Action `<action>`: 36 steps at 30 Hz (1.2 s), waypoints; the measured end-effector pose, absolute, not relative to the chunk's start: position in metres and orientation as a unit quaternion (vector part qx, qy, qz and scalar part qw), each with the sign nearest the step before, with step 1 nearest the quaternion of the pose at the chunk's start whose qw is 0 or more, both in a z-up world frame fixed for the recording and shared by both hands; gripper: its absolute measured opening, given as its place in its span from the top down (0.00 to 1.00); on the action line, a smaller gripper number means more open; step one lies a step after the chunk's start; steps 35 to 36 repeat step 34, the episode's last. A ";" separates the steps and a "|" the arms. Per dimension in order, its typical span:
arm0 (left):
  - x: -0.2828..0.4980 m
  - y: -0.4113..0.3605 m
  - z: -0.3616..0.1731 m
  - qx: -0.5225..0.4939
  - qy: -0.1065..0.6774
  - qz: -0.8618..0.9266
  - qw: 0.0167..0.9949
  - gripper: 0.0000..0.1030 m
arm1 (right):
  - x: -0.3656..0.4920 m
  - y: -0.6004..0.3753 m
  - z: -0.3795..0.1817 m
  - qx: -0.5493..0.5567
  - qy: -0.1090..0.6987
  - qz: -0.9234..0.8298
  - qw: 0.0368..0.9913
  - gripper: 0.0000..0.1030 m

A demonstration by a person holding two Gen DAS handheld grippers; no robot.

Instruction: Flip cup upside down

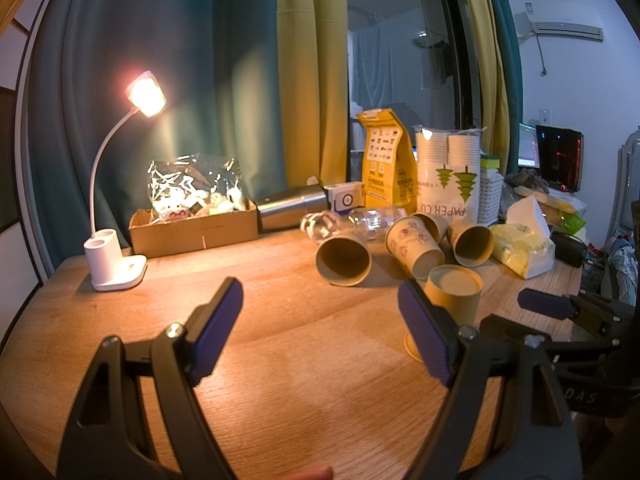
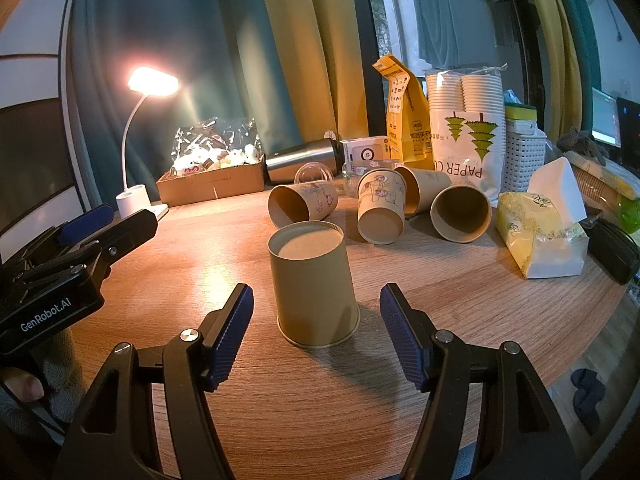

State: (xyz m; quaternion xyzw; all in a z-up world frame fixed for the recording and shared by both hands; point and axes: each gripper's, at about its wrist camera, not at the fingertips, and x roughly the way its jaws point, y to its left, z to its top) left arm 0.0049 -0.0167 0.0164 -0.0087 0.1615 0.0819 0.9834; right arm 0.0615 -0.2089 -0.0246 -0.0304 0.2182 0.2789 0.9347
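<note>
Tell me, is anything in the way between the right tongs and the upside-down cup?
No. The upside-down cup stands on the table just ahead of the open right tongs, with only bare wood in between. The other cups lie farther back.
</note>
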 end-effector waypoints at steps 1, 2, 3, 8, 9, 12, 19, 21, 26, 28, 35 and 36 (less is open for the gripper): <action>0.005 -0.017 0.016 -0.009 0.162 0.082 0.983 0.21 | 0.062 -0.209 -0.025 -0.030 0.218 0.279 0.935 0.33; 0.005 -0.017 0.016 -0.009 0.162 0.082 0.983 0.21 | 0.061 -0.209 -0.024 -0.031 0.218 0.279 0.935 0.33; 0.005 -0.017 0.016 -0.009 0.162 0.082 0.983 0.21 | 0.061 -0.209 -0.025 -0.030 0.218 0.279 0.935 0.33; 0.005 -0.017 0.016 -0.009 0.162 0.082 0.983 0.21 | 0.062 -0.209 -0.025 -0.030 0.218 0.279 0.935 0.33; 0.005 -0.017 0.016 -0.009 0.162 0.082 0.983 0.21 | 0.062 -0.209 -0.025 -0.030 0.218 0.279 0.935 0.33; 0.005 -0.017 0.016 -0.009 0.162 0.082 0.983 0.21 | 0.062 -0.209 -0.025 -0.030 0.219 0.279 0.935 0.33; 0.005 -0.016 0.016 -0.009 0.162 0.082 0.983 0.21 | 0.062 -0.209 -0.025 -0.030 0.219 0.279 0.935 0.33; 0.005 -0.017 0.016 -0.009 0.162 0.082 0.983 0.21 | 0.062 -0.209 -0.025 -0.030 0.218 0.279 0.935 0.33; 0.005 -0.016 0.016 -0.009 0.162 0.082 0.983 0.21 | 0.062 -0.209 -0.025 -0.030 0.219 0.279 0.935 0.33; 0.005 -0.017 0.016 -0.009 0.162 0.082 0.983 0.21 | 0.062 -0.209 -0.024 -0.030 0.219 0.279 0.935 0.33; 0.005 -0.015 0.016 -0.011 0.162 0.086 0.983 0.21 | 0.061 -0.209 -0.025 -0.031 0.220 0.280 0.934 0.33; 0.005 -0.015 0.016 -0.011 0.162 0.086 0.983 0.21 | 0.061 -0.209 -0.025 -0.031 0.220 0.280 0.934 0.33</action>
